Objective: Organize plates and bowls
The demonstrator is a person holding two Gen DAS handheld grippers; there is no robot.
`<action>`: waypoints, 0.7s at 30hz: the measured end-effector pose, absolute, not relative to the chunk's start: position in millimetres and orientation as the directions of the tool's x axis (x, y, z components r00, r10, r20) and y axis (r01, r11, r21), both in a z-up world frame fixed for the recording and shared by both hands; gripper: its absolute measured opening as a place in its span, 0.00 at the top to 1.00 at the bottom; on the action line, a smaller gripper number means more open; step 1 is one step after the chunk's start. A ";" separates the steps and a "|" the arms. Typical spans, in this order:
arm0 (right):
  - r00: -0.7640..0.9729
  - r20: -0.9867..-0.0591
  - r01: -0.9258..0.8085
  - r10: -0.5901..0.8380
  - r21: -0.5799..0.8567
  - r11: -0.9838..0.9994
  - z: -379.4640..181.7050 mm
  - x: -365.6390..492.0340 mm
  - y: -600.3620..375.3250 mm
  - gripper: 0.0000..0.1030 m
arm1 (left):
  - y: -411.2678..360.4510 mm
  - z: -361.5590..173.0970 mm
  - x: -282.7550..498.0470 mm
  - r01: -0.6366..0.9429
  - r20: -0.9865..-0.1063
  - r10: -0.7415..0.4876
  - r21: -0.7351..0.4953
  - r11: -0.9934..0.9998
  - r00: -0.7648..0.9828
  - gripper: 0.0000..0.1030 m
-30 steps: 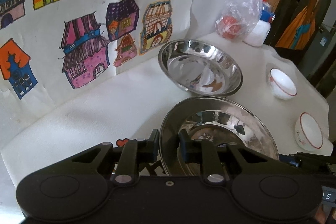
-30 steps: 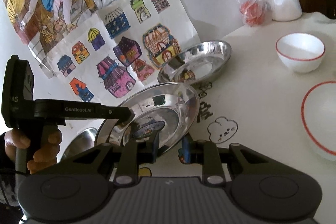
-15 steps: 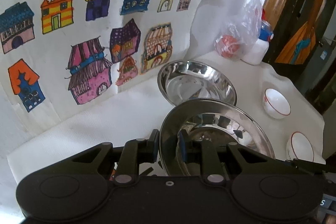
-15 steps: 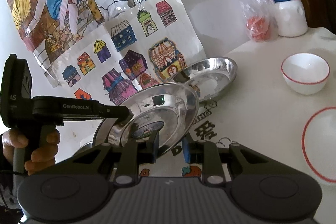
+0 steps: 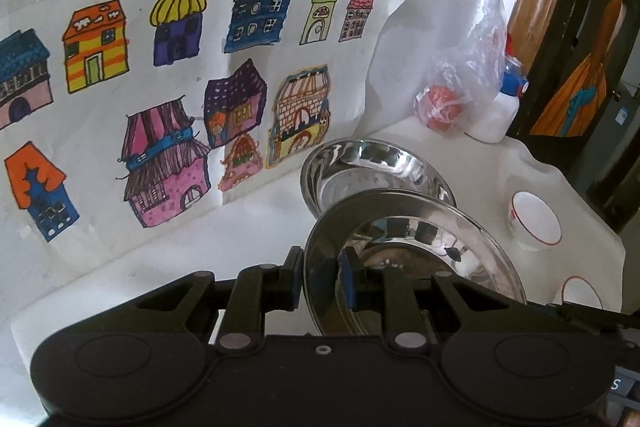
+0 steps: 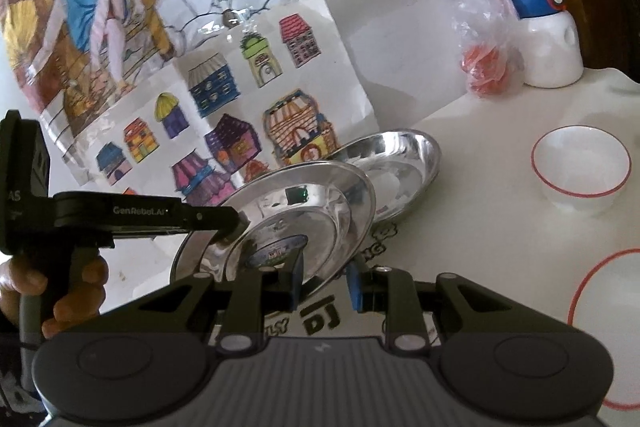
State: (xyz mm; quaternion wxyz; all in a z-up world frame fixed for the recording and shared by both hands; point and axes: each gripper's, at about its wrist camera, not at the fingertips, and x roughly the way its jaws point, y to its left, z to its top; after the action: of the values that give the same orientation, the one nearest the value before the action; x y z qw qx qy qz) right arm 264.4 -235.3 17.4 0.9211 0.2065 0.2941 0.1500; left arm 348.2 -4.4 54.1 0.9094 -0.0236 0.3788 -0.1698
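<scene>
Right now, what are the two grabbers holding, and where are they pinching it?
Both hold one shiny steel plate by its rim, lifted and tilted. The left gripper pinches one edge, the right gripper the edge nearest its camera.

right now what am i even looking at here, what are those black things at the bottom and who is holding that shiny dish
There is no robot here. A person holds a black two-finger gripper in each hand, and each gripper carries a wide-angle camera looking along its fingers. The black shape at the bottom of each picture is that gripper's own body.

The left wrist view shows the left gripper clamped on the rim of a steel plate. The right wrist view shows the right gripper gripping the same plate's opposite rim, so the plate is held tilted above the table between both. The person's hand on the left gripper's handle shows there too.

On the white table rest a second steel plate and two white bowls with red rims. Behind stand a plastic bag, a white bottle and children's drawings.
</scene>
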 end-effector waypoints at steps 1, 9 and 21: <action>0.783 -0.481 -0.148 0.395 0.473 0.869 17.0 267.1 -236.0 0.74 | -5.2 53.5 350.7 0.291 -0.679 -0.329 -0.175 0.941 0.656 0.79; 0.805 -0.482 -0.104 0.345 0.457 0.883 18.8 294.1 -243.0 0.74 | -14.3 47.0 378.7 0.282 -0.672 -0.341 -0.200 0.938 0.657 0.79; 0.809 -0.507 -0.061 0.299 0.434 0.899 7.9 357.4 -247.5 0.74 | -32.5 28.9 434.2 0.239 -0.683 -0.305 -0.193 0.952 0.663 0.79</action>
State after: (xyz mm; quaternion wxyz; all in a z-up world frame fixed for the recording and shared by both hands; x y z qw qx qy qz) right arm 357.4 -247.5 7.9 0.9291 0.2028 0.2938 0.0969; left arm 434.2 -32.5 28.9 0.9110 -0.0436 0.3821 -0.1493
